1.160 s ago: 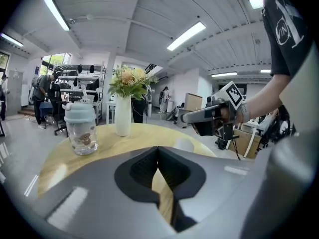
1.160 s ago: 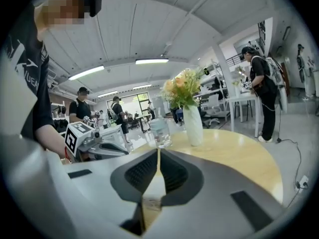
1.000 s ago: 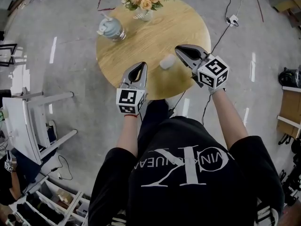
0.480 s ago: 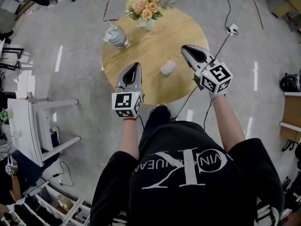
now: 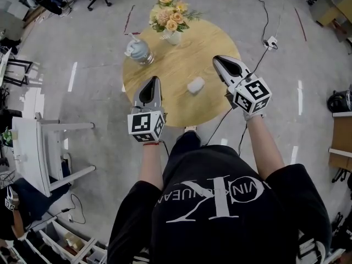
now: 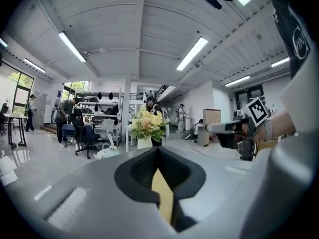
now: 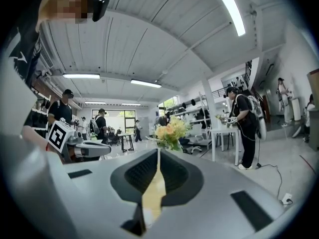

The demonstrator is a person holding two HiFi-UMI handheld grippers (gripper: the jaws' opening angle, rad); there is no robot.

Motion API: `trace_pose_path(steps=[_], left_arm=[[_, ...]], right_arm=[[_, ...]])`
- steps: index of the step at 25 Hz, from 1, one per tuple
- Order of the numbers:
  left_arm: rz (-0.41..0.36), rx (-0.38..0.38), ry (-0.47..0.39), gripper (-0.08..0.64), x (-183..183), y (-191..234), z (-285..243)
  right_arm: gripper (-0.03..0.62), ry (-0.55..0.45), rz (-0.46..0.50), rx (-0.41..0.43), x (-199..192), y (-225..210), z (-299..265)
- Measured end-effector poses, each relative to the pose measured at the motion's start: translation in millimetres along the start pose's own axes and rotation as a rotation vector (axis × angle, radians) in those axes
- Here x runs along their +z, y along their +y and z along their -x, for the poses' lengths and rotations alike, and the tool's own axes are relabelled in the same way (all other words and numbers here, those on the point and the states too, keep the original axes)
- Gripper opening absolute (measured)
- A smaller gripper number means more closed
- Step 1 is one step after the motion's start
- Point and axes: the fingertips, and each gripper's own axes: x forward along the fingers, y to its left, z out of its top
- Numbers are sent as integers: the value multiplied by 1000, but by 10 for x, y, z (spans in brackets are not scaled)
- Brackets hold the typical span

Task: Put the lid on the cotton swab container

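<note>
A small white container [image 5: 195, 85] lies on the round wooden table [image 5: 214, 37], between my two grippers; whether its lid is on I cannot tell. My left gripper [image 5: 153, 80] hovers over the table's near left edge, jaws shut with nothing between them. To the right of the container, my right gripper [image 5: 216, 59] is also shut and empty. Both are held high and point roughly level. In the left gripper view the shut jaws [image 6: 158, 149] aim at the flowers; the right gripper view [image 7: 158, 151] shows the same. The container is hidden in both gripper views.
A vase of flowers [image 5: 169, 12] stands at the table's far edge, and a lidded glass jug [image 5: 137, 49] at its far left. A white chair [image 5: 38, 153] stands on the floor to the left. Cables [image 5: 264, 15] run over the floor on the right. People stand far off.
Both grippers have risen above the table, still shut and empty. The table with the container has slid slightly to the right and looks a little smaller in the head view.
</note>
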Motion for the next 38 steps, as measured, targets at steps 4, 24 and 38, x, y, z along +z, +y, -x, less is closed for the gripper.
trace_pose_path(steps=[4, 24, 38], left_arm=[[3, 22, -20, 11, 88, 39, 59], [19, 124, -103, 11, 367, 185, 360], [12, 193, -125, 11, 359, 208, 557]], right_arm=[[26, -16, 6, -4, 75, 15, 30], [26, -75, 24, -27, 289, 88, 181], [26, -77, 27, -53, 254, 119, 293]])
